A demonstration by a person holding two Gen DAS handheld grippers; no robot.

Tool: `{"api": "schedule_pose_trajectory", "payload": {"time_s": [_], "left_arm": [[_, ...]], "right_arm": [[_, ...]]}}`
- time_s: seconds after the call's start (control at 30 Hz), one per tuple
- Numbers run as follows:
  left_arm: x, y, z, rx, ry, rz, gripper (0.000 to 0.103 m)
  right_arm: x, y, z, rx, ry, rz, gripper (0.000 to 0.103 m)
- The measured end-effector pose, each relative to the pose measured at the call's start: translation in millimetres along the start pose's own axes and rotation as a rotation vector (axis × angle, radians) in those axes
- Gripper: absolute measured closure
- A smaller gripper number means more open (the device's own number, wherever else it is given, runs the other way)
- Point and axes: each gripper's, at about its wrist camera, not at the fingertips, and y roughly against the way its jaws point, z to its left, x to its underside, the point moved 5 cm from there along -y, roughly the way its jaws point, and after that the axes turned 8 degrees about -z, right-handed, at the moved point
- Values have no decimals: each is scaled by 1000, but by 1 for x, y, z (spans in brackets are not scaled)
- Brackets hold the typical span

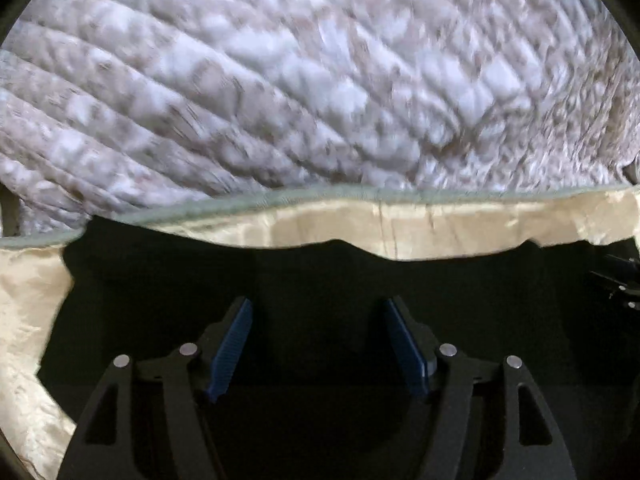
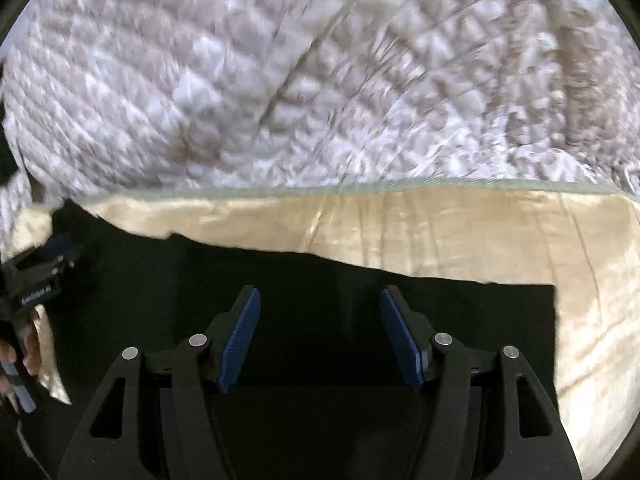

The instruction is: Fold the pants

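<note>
Black pants (image 1: pixel 320 272) lie flat on a cream satin sheet (image 1: pixel 400 228); they also show in the right wrist view (image 2: pixel 320 276), with a straight right edge. My left gripper (image 1: pixel 318 308) is open and empty, its blue pads (image 1: pixel 232 344) spread over the dark cloth. My right gripper (image 2: pixel 320 298) is open and empty above the pants too. The left gripper also shows at the left edge of the right wrist view (image 2: pixel 36 276), and part of the right gripper at the right edge of the left wrist view (image 1: pixel 618 280).
A white and beige quilted blanket (image 1: pixel 300 80) with a grey-green border covers the far side, also in the right wrist view (image 2: pixel 280 80). Cream sheet (image 2: pixel 580 280) extends to the right of the pants. A hand (image 2: pixel 16 356) holds the left gripper's handle.
</note>
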Motion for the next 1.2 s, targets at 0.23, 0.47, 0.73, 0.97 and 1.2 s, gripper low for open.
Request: {"api": "schedule_pose_trajectory", "payload": {"time_s": [0.23, 0.47, 0.73, 0.97, 1.2], "left_arm": [[-3, 16, -26, -53, -122, -102, 98], [-5, 85, -8, -2, -13, -212, 99], [38, 194, 1, 72, 88, -354, 99], [136, 256, -10, 118, 119, -343, 98], [220, 245, -21, 121, 109, -174, 97]], "right_arm": [[6, -10, 15, 14, 75, -2, 95], [5, 31, 20, -35, 47, -100, 96], [33, 136, 35, -101, 22, -224, 96], [117, 219, 50, -135, -39, -259, 96], [226, 215, 40, -123, -191, -105, 96]]}}
